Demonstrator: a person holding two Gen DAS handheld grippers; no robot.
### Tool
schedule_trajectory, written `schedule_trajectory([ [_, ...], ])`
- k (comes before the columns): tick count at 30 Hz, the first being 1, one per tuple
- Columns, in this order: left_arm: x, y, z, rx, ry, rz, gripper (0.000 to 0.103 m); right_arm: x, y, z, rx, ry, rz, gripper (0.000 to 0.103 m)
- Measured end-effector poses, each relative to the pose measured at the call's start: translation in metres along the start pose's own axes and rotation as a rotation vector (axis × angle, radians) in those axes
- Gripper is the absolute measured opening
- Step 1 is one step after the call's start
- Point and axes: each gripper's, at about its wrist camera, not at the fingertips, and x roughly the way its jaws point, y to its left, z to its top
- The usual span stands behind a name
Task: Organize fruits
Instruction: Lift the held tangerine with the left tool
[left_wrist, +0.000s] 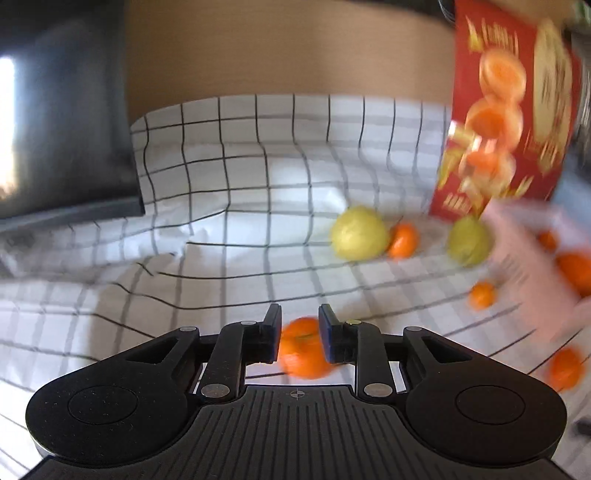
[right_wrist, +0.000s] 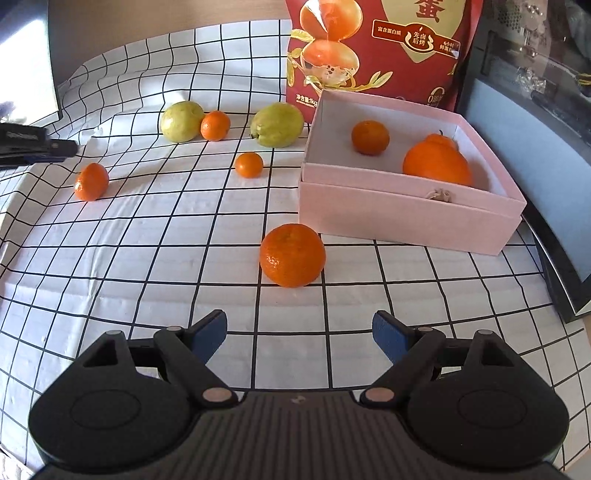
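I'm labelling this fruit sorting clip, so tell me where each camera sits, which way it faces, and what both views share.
Left wrist: on the left tongs, angled down across the checked white cloth; its black fingers clamp a small orange mandarin.
Right wrist: on the right tongs, angled down at a larger mandarin and the open pink cardboard box; its fingers stand apart, empty.
Shared: cloth, box, two yellow-green guavas, red snack bag.
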Motion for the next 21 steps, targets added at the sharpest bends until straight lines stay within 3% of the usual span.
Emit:
schedule_trajectory([
  [3, 0.009, -0.004, -0.006, 0.008, 0.061, -0.033, 0.027, -0.002, -0.003, 0.000, 0.014, -0.009, -0.017, 0.086],
  [5, 0.009, -0.008, -0.011, 0.035, 0.052, -0.053, 0.034, -0.001, -0.006, -0.001, 0.029, -0.004, -0.025, 0.086],
  [7, 0.012, -0.008, -0.012, 0.041, 0.049, -0.071, 0.047, -0.001, -0.007, -0.002, 0.042, 0.001, -0.033, 0.086],
  [9, 0.016, -0.003, -0.010, 0.012, 0.049, -0.074, 0.050, 0.000, -0.008, -0.002, 0.045, 0.003, -0.037, 0.086],
  [15, 0.040, 0.021, 0.000, -0.072, 0.121, -0.006, 0.052, -0.006, 0.007, 0.011, -0.039, -0.061, -0.019, 0.086],
  [18, 0.049, 0.036, -0.002, -0.145, 0.161, -0.021, 0.050, -0.001, 0.017, 0.022, -0.077, -0.090, -0.005, 0.086],
  [21, 0.054, 0.042, -0.006, -0.180, 0.180, -0.053, 0.050, 0.018, 0.018, 0.032, -0.065, -0.062, -0.005, 0.086],
])
